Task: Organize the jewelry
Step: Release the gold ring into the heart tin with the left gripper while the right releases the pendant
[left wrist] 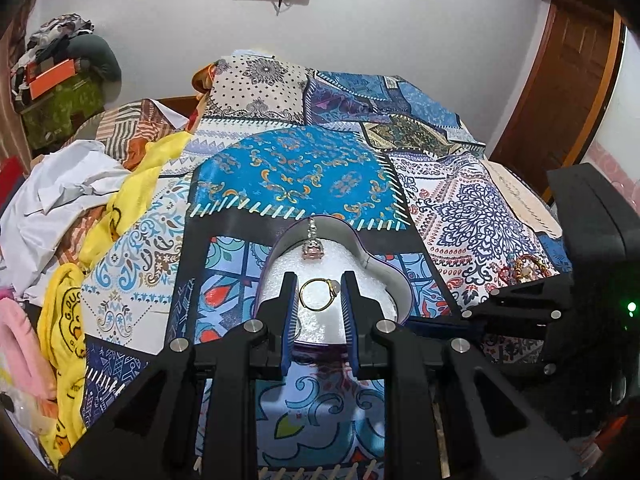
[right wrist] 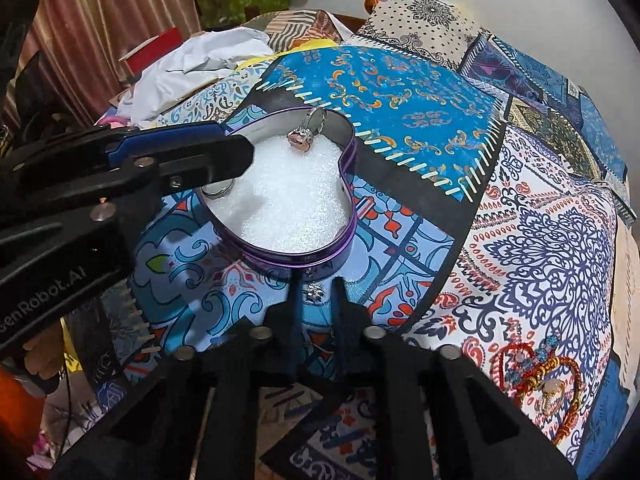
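Note:
A purple heart-shaped tin (left wrist: 400, 280) (right wrist: 344, 236) with white foam lining sits on the patterned bedspread. A silver ring with a pink stone (left wrist: 313, 245) (right wrist: 306, 132) stands at its far side. My left gripper (left wrist: 318, 295) hovers over the tin, its fingers shut on a thin gold ring (left wrist: 318, 295). In the right wrist view the left gripper (right wrist: 236, 156) reaches in from the left over the tin. My right gripper (right wrist: 314, 292) is just in front of the tin, shut on a small silver pendant (right wrist: 313, 293) with a thin chain.
A red and gold bracelet with beads (right wrist: 540, 384) (left wrist: 524, 268) lies on the bedspread to the right. Yellow and white clothes (left wrist: 68, 216) are piled at the left. A wooden door (left wrist: 560, 92) stands at the right.

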### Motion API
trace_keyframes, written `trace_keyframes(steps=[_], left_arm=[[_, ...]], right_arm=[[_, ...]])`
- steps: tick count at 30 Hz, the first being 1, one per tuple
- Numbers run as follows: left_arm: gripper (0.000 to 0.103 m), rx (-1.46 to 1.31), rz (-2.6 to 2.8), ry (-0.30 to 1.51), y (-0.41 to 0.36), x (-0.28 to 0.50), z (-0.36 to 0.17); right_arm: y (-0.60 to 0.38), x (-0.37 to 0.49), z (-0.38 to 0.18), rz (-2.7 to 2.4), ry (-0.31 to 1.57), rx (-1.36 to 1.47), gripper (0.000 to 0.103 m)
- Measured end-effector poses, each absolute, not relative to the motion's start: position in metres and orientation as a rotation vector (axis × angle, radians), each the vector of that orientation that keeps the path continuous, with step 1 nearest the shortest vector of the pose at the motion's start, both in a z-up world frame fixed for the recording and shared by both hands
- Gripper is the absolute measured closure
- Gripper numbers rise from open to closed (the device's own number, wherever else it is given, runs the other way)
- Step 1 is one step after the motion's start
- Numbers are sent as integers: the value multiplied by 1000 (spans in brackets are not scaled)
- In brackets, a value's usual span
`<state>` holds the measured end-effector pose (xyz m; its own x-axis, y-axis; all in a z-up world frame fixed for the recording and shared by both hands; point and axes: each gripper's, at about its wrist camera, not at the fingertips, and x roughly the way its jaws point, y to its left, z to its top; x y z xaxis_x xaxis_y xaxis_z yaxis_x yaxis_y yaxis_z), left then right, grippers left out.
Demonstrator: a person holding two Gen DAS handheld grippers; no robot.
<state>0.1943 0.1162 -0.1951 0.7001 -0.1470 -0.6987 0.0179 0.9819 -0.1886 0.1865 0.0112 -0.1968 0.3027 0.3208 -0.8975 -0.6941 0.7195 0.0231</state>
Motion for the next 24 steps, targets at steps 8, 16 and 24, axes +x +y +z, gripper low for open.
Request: trace_keyframes(steps=[8, 16, 24], left_arm=[[83, -174, -104, 807, 115, 196, -198], [66, -181, -75, 806, 122, 190, -193], [58, -168, -5, 768, 137, 173, -179]], right_arm=[[7, 183, -187, 688, 1036, -388, 94], [0, 181, -145, 675, 948, -306, 94], [14, 187, -116, 692, 857, -258, 94]])
